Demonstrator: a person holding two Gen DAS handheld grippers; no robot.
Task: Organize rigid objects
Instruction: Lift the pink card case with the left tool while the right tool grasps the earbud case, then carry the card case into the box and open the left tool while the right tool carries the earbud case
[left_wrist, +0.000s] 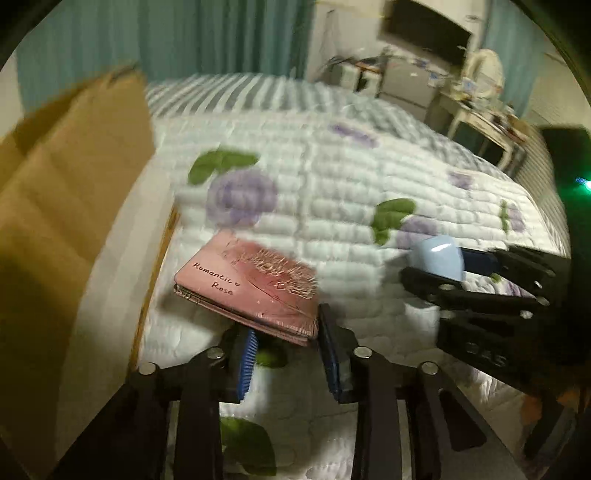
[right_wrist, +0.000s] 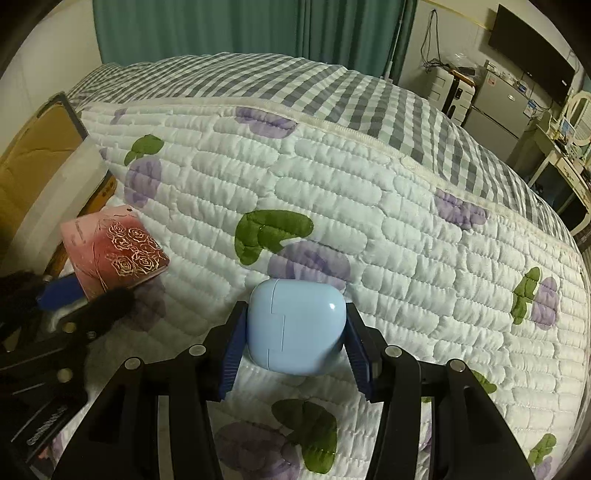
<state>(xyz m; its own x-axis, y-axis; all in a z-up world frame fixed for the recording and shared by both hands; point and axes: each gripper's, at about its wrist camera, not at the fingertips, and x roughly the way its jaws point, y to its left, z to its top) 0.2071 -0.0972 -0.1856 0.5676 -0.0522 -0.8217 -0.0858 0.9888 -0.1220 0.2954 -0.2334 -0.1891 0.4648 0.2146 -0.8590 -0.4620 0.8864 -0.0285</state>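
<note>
- The pink wallet (left_wrist: 251, 286) sits clamped between the blue pads of the left gripper (left_wrist: 286, 354), held by its near end and raised off the bedding; its cover reads "Romantic Rose".
- The light blue earbud case (right_wrist: 295, 326) is squeezed between the pads of the right gripper (right_wrist: 295, 354), one pad on each side of it, just above the quilt.
- The left wrist view shows the wallet's lettering and its stacked edge; the right wrist view shows instead the gold rose pattern on its cover (right_wrist: 122, 251) and the left gripper only as a dark blur at the frame's left.
- The left wrist view catches the earbud case (left_wrist: 439, 260) from the side, in the right gripper's black fingers (left_wrist: 480, 291); the seam across the case shows only in the right wrist view.
- A cardboard box (left_wrist: 66, 192) with an open flap stands at the left, beside the bed.
- Beneath both grippers lies a white quilt (right_wrist: 369, 206) with purple flowers and green leaves, over a grey checked sheet (right_wrist: 332, 92).
- Behind hang teal curtains (right_wrist: 221, 29); to the right are a wall-mounted screen (right_wrist: 532, 51), a grey fridge (right_wrist: 495, 107) and a cluttered white table (left_wrist: 476, 114).
</note>
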